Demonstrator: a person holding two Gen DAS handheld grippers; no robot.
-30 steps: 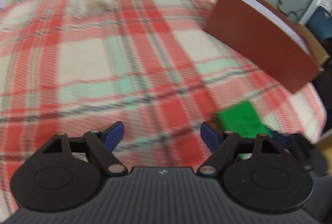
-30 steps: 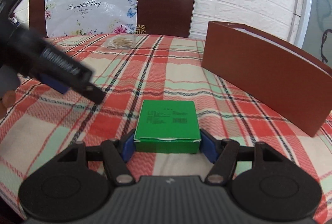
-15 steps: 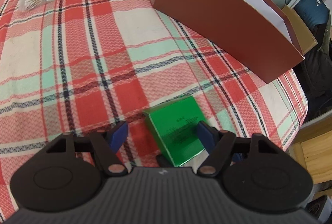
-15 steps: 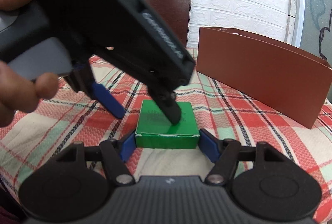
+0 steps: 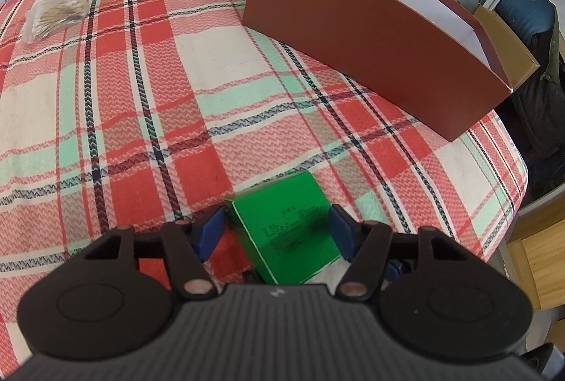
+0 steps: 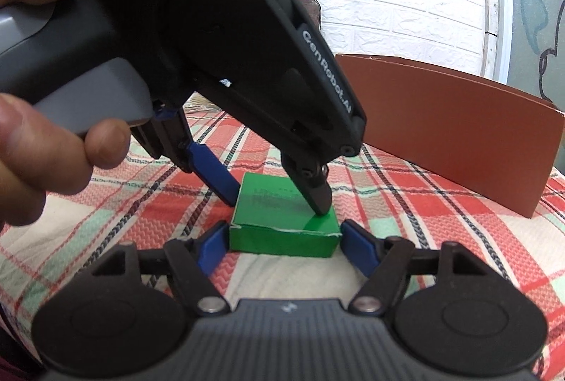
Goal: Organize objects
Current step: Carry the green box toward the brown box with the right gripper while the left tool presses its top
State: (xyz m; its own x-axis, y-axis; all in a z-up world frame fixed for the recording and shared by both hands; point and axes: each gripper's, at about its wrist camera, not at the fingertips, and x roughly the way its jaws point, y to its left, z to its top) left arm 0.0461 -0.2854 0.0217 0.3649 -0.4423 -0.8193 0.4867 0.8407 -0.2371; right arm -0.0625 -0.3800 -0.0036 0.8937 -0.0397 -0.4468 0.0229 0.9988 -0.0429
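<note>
On the plaid desk (image 5: 148, 105), your left tool (image 5: 277, 230) was closing around the green box (image 5: 293, 225) while your right tool (image 6: 280, 248) spread, apparently handing it over.

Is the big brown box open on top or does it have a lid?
Open. The brown box has no lid on it; its white inside wall shows from above.

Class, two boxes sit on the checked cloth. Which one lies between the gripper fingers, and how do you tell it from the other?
The small closed green box; the left gripper is closing around it. The other, the long open brown box, stands apart.
</note>
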